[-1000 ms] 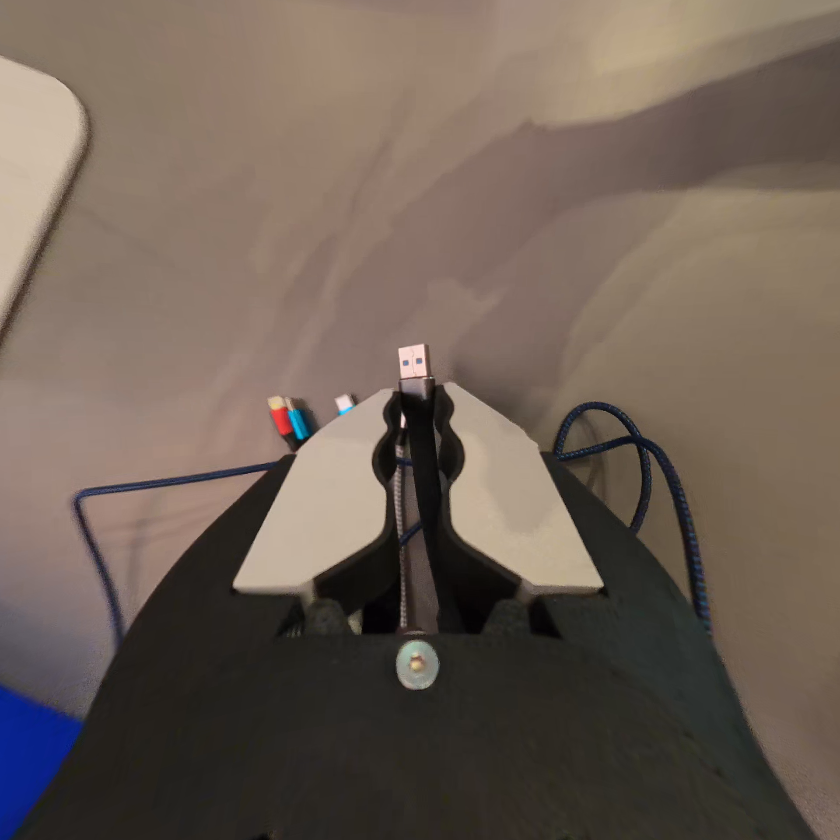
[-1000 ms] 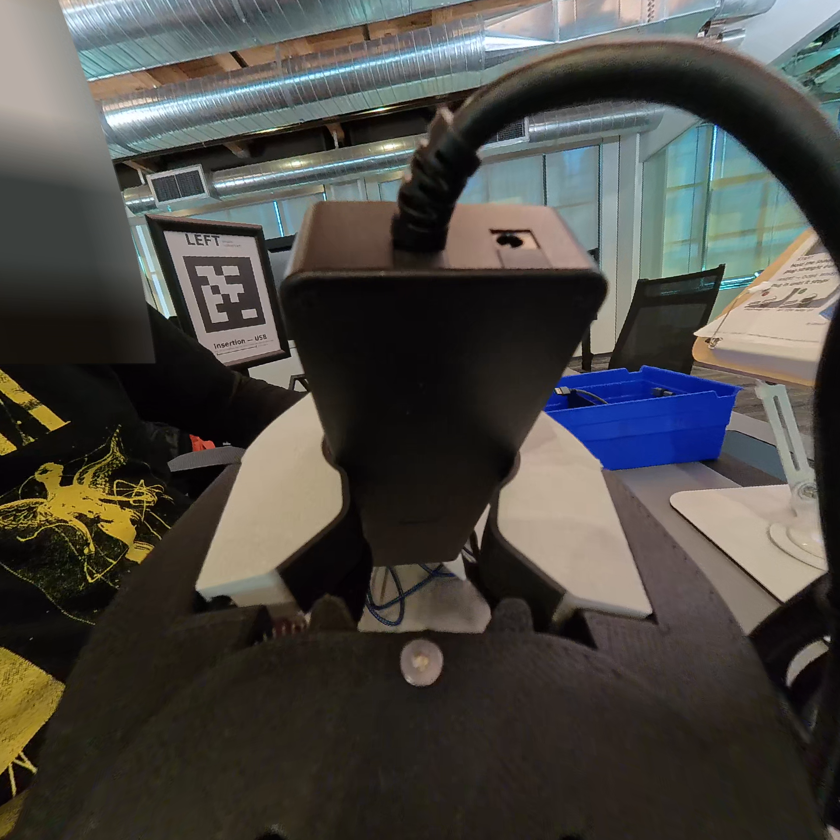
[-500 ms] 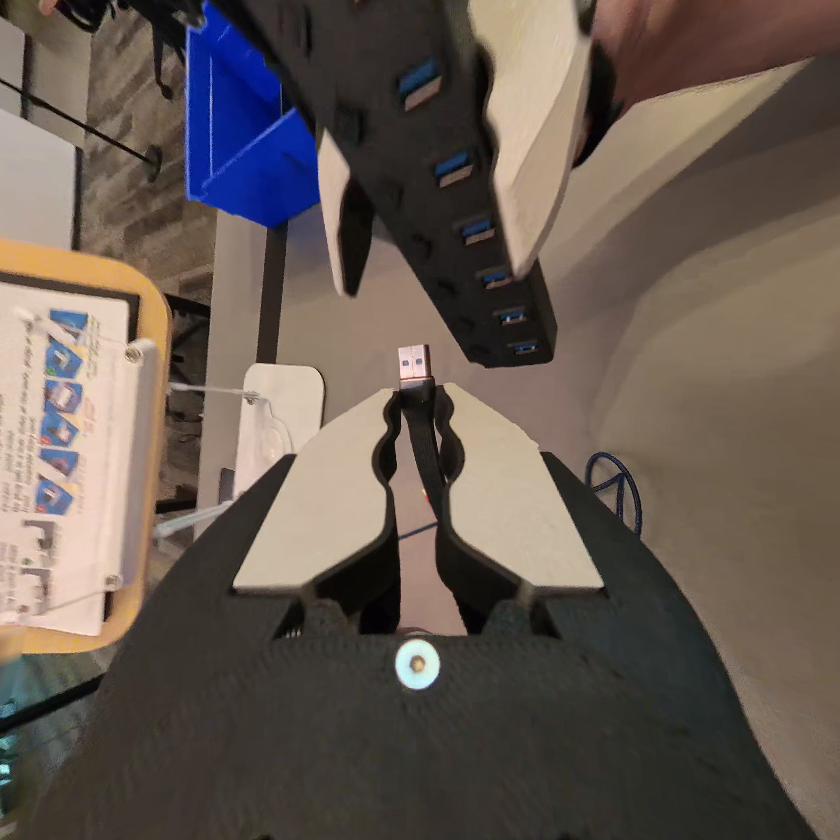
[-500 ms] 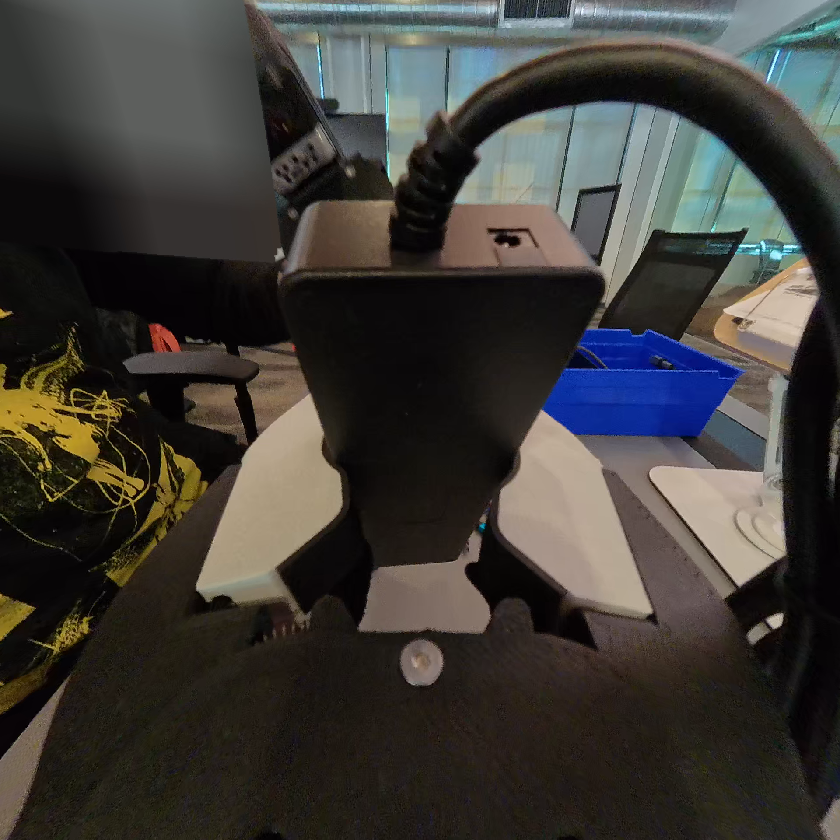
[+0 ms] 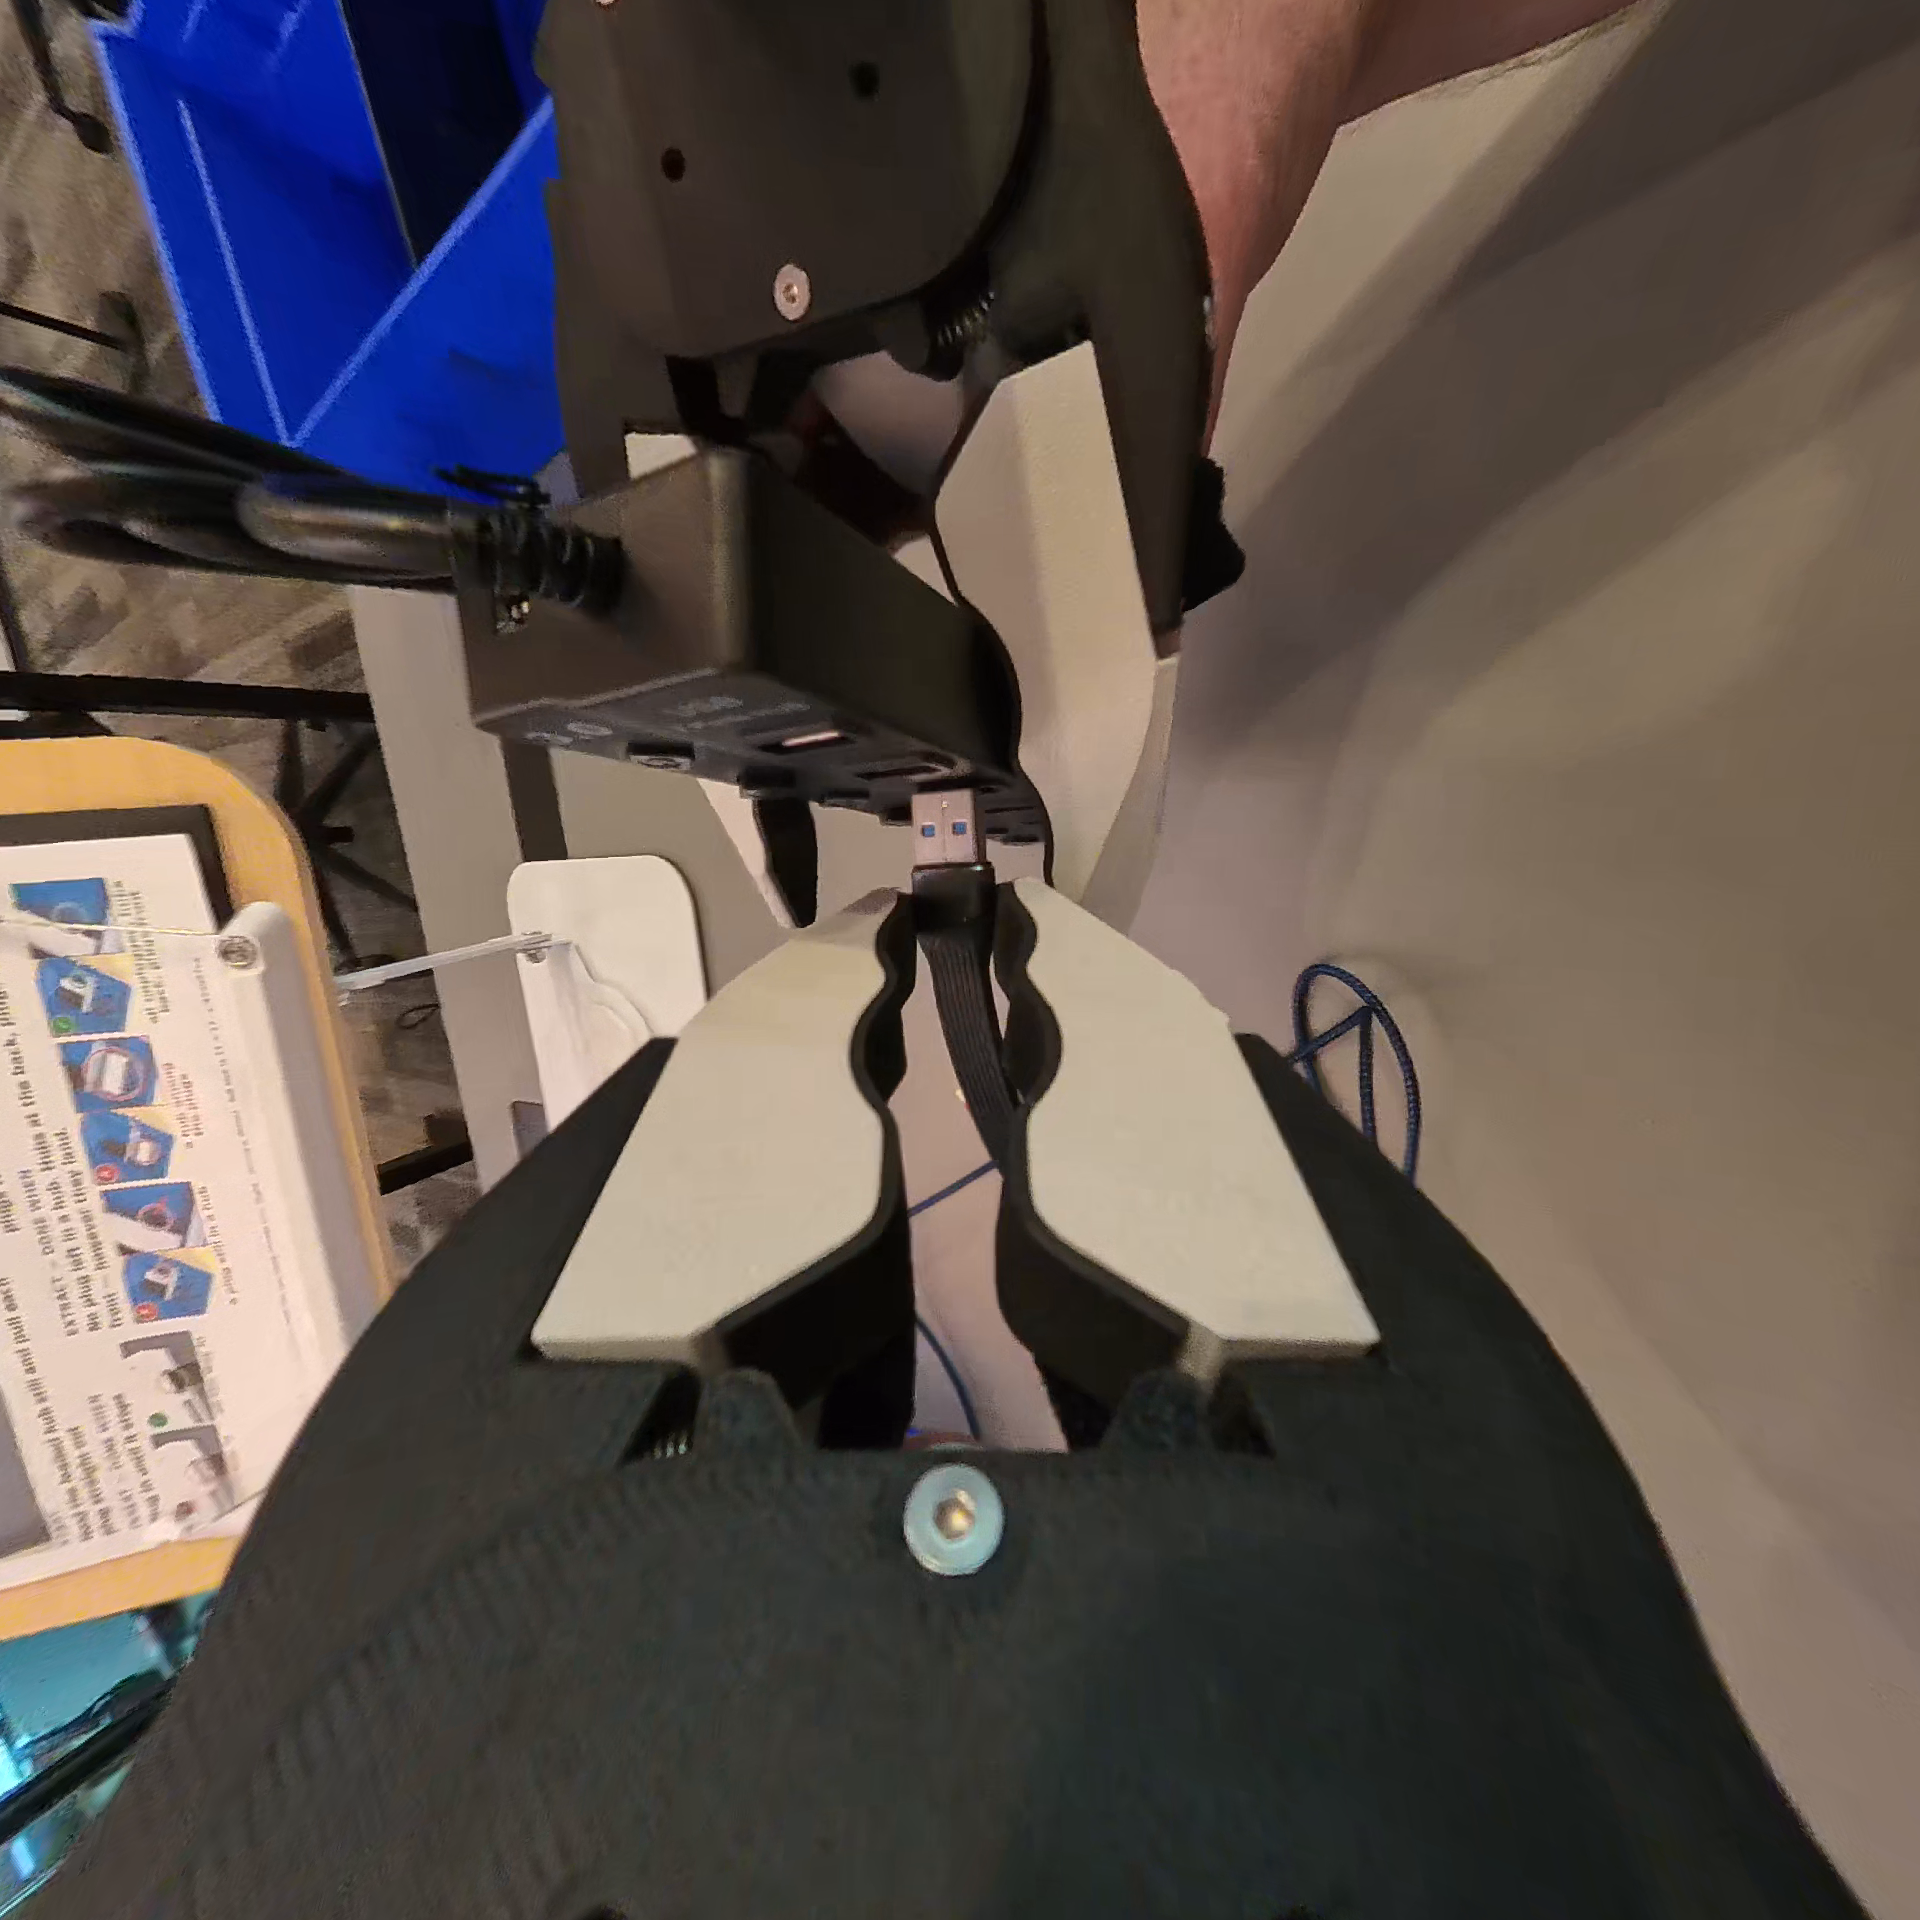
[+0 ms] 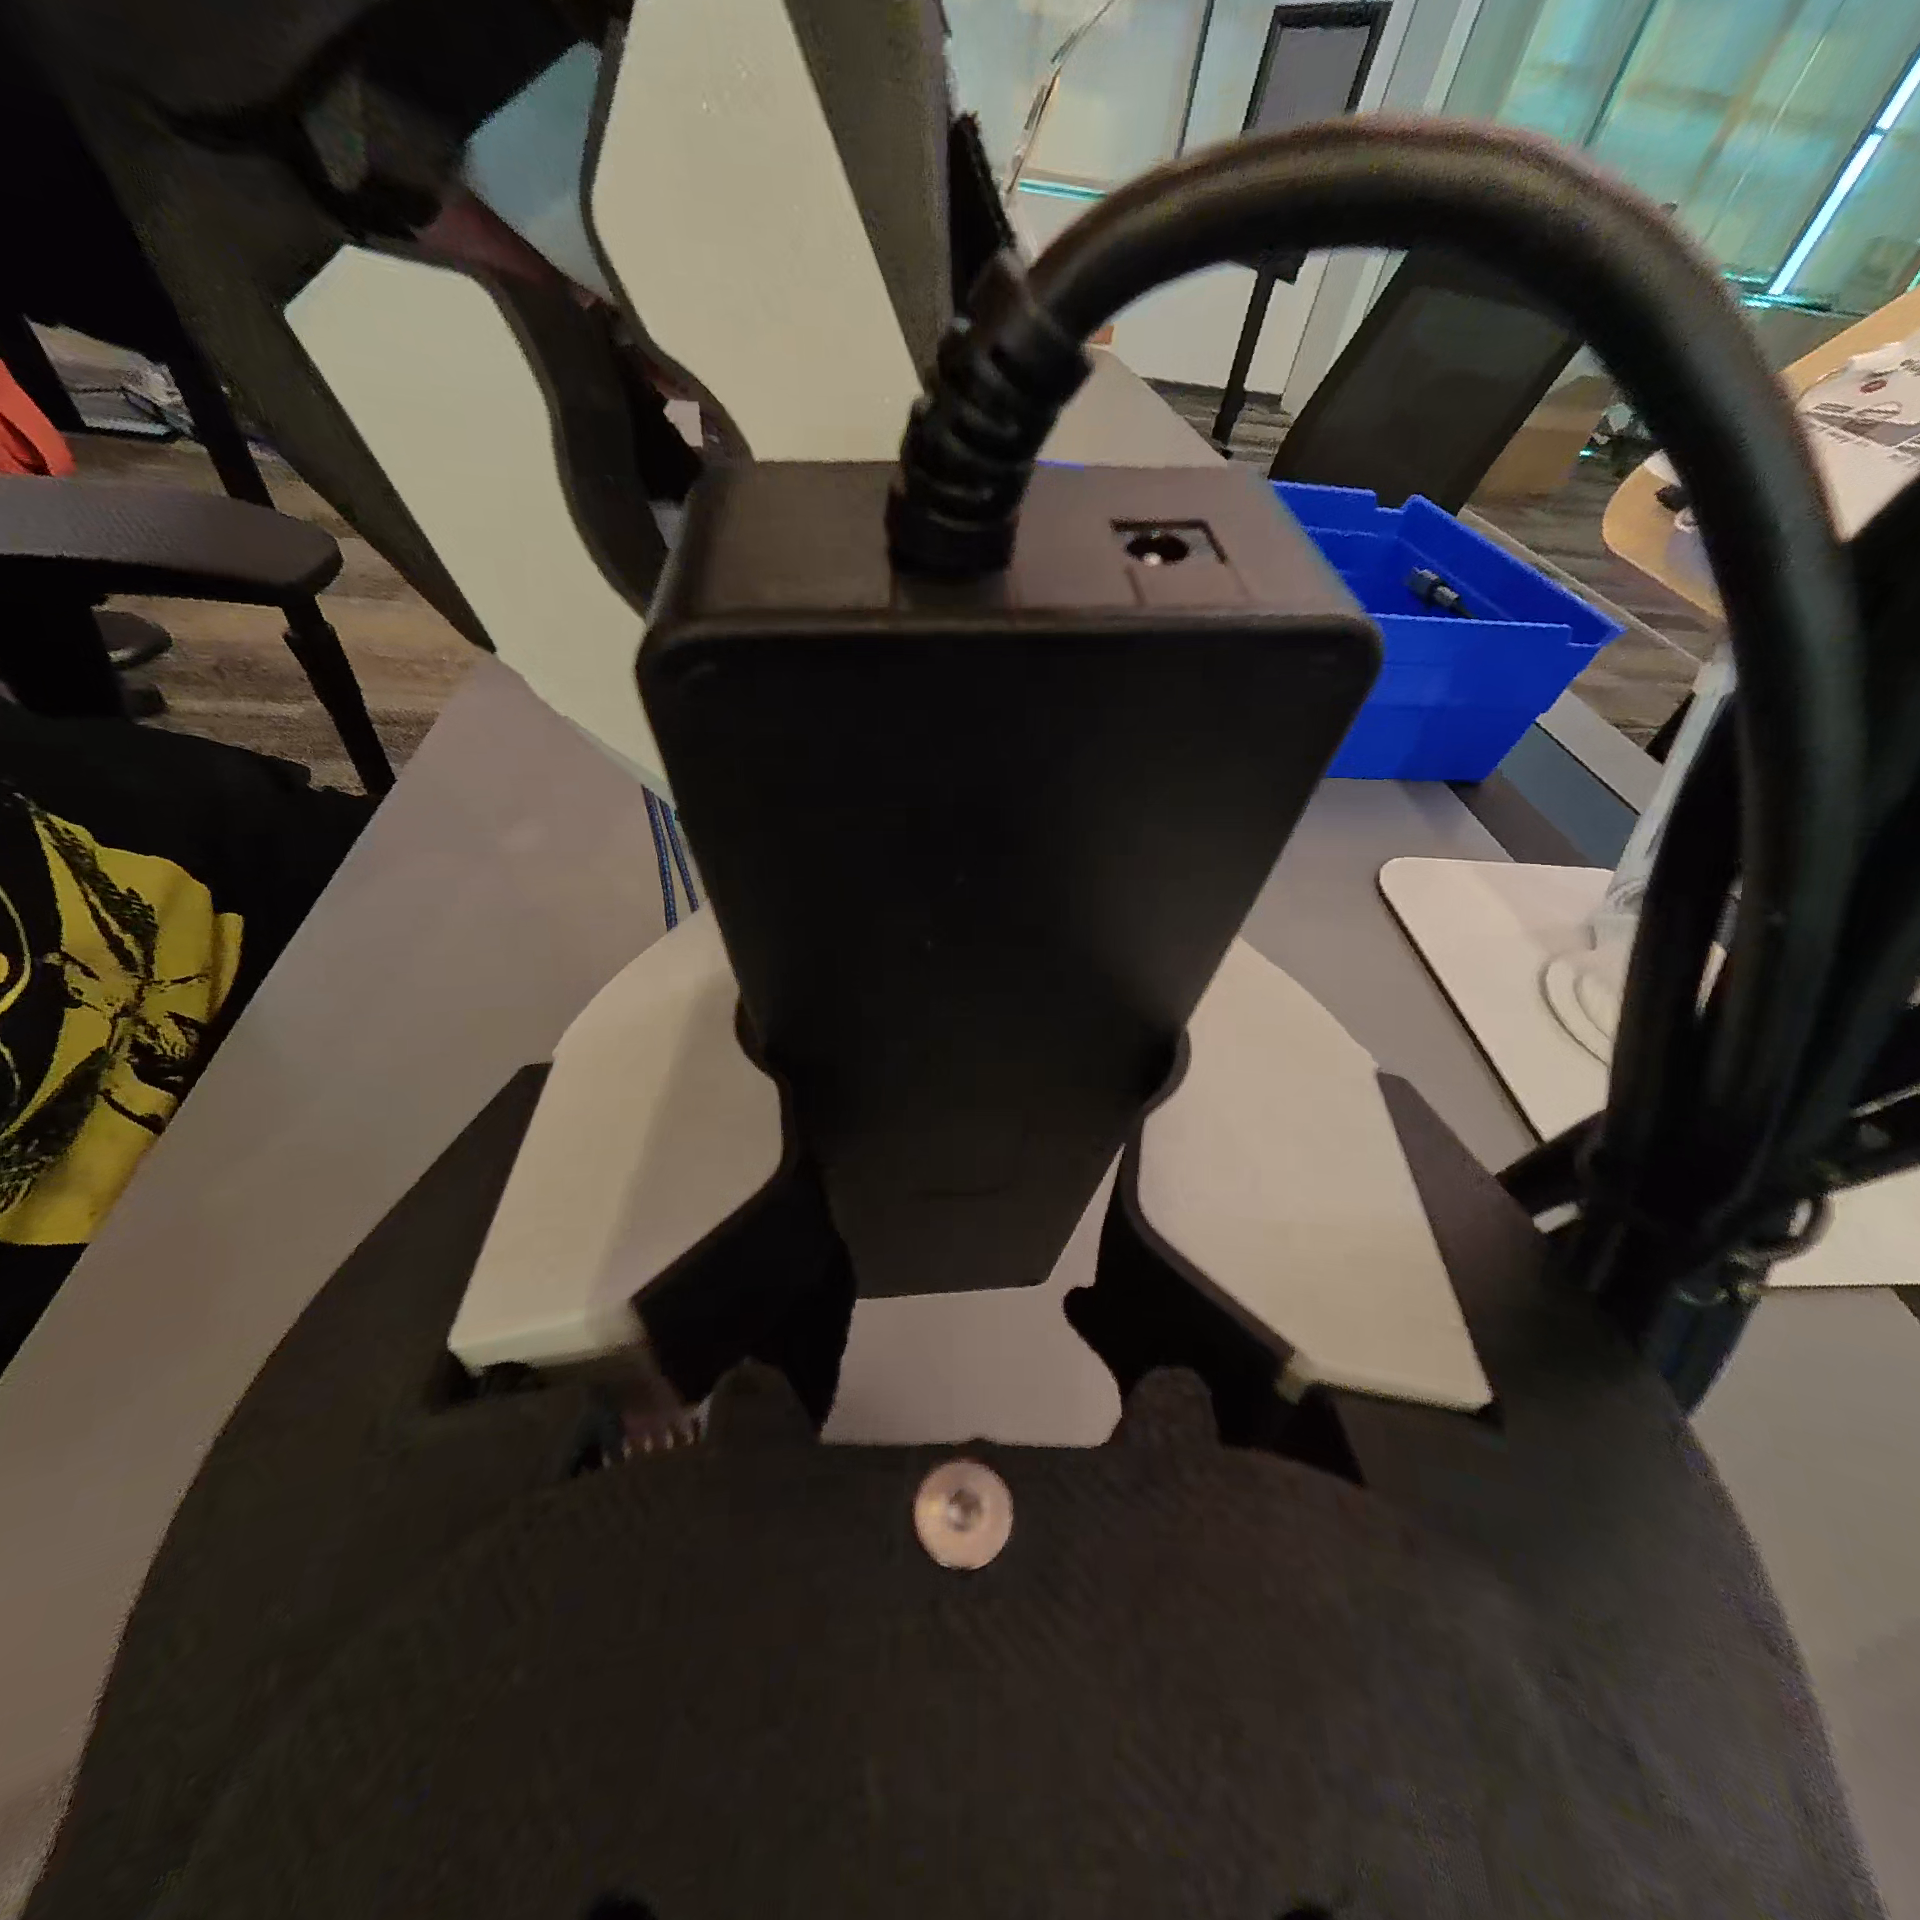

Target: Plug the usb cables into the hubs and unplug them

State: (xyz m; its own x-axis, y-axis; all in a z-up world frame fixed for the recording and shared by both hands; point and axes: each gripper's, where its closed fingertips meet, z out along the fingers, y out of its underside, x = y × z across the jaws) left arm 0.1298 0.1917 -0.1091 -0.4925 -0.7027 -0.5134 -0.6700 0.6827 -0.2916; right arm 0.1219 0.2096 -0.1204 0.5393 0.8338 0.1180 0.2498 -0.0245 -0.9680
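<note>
Left gripper pinches a flat black USB cable behind its silver plug, tip just beside the ports of the long black hub clamped in the right gripper.

Matt black plastic hub; bare shiny metal USB plug on a ribbed flat black cable. Fingers are smooth matt pale plastic, gripper bodies rough-textured black. Braided blue cable; glossy blue plastic bin; matt grey surface.
</note>
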